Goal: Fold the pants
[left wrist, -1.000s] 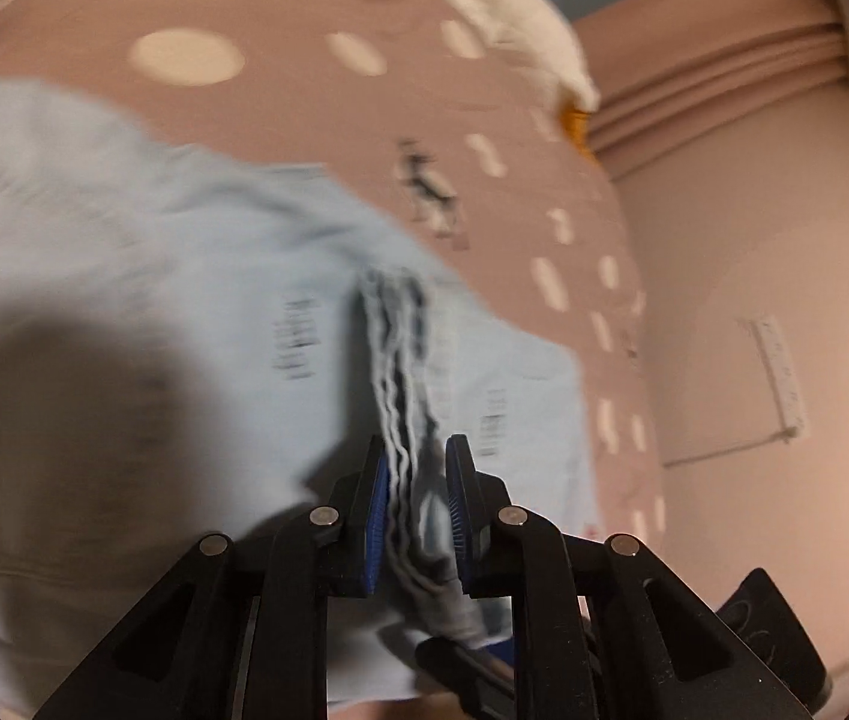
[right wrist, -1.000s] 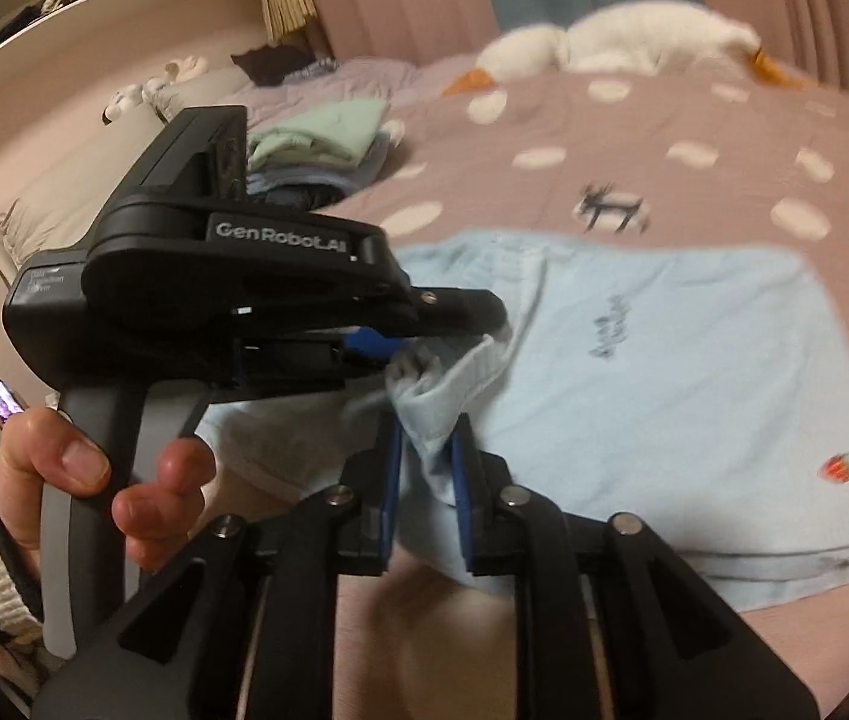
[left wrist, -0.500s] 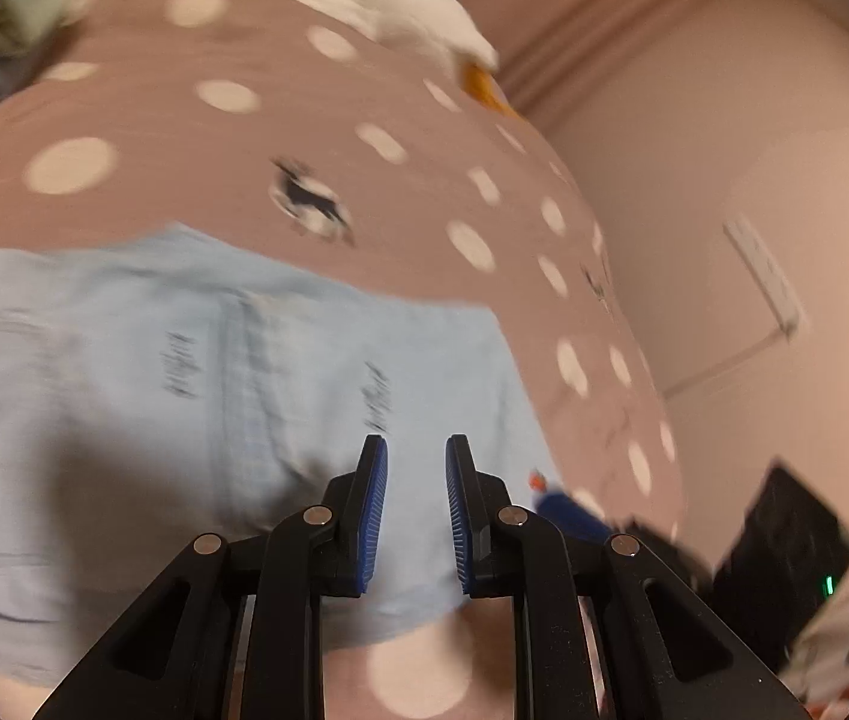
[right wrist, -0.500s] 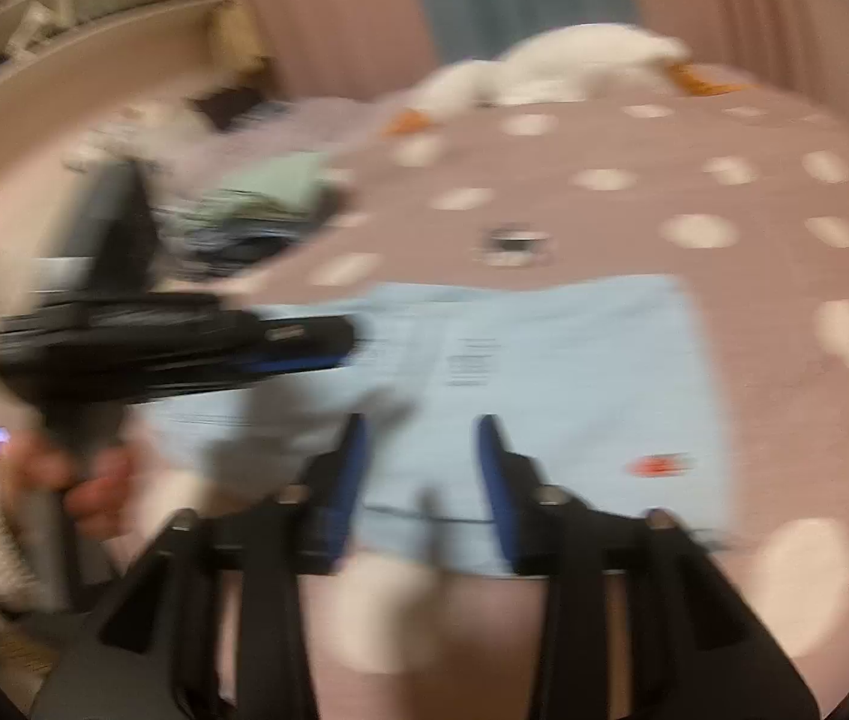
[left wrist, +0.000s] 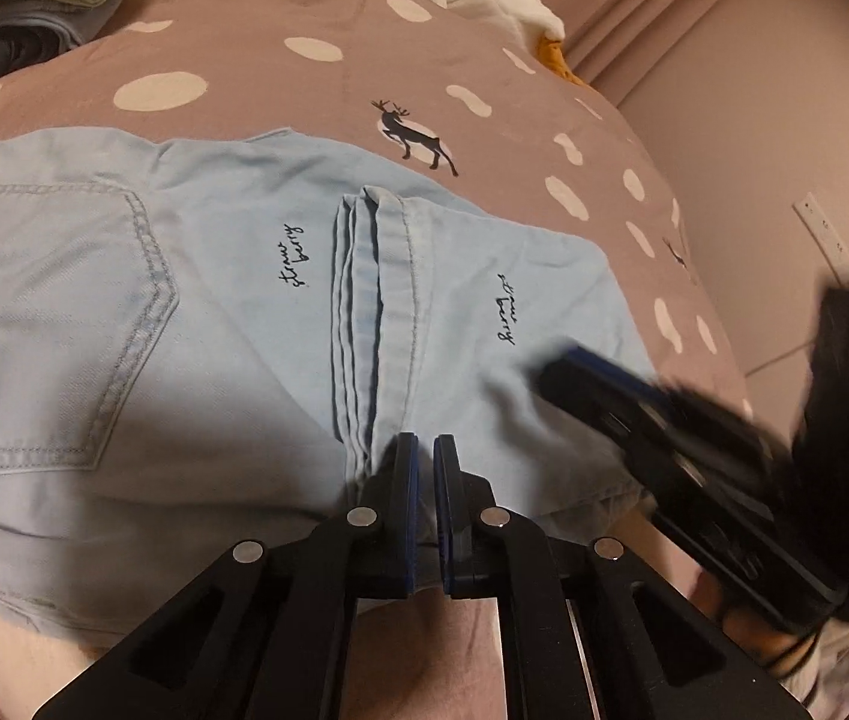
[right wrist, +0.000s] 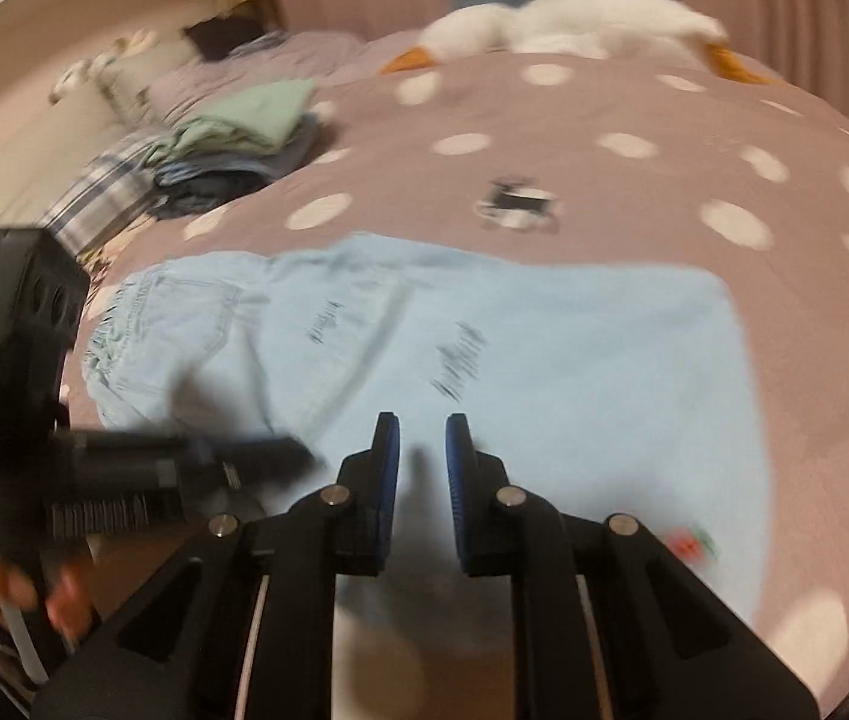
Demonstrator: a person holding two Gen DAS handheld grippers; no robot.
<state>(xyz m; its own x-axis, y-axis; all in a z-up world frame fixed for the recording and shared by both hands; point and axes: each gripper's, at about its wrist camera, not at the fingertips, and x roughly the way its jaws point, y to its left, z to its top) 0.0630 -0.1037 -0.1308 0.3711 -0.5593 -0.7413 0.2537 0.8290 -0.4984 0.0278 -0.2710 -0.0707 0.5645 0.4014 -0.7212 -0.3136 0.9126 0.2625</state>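
Note:
Light blue denim pants (left wrist: 214,312) lie folded flat on the spotted bedspread (left wrist: 304,90), the leg hems (left wrist: 364,300) resting across the middle beside a back pocket. My left gripper (left wrist: 423,450) hovers over the near edge, its jaws closing to almost touching, with nothing between them. In the right wrist view the pants (right wrist: 544,348) are blurred and show a small strawberry patch (right wrist: 688,543). My right gripper (right wrist: 422,438) is above their near edge, its jaws closing with a clear gap and empty. Each gripper shows blurred in the other's view: right gripper (left wrist: 568,372), left gripper (right wrist: 298,450).
A stack of folded clothes (right wrist: 232,126) sits at the far left of the bed. A white goose plush (right wrist: 574,18) lies along the far edge. A pink wall (left wrist: 754,150) rises close on the right. A hand (right wrist: 4,588) grips the left tool's handle.
Both grippers let go of the pant fabric they were pinching, and it now lies flat on the folded pants. Both pulled back toward the near edge, and their jaws have narrowed.

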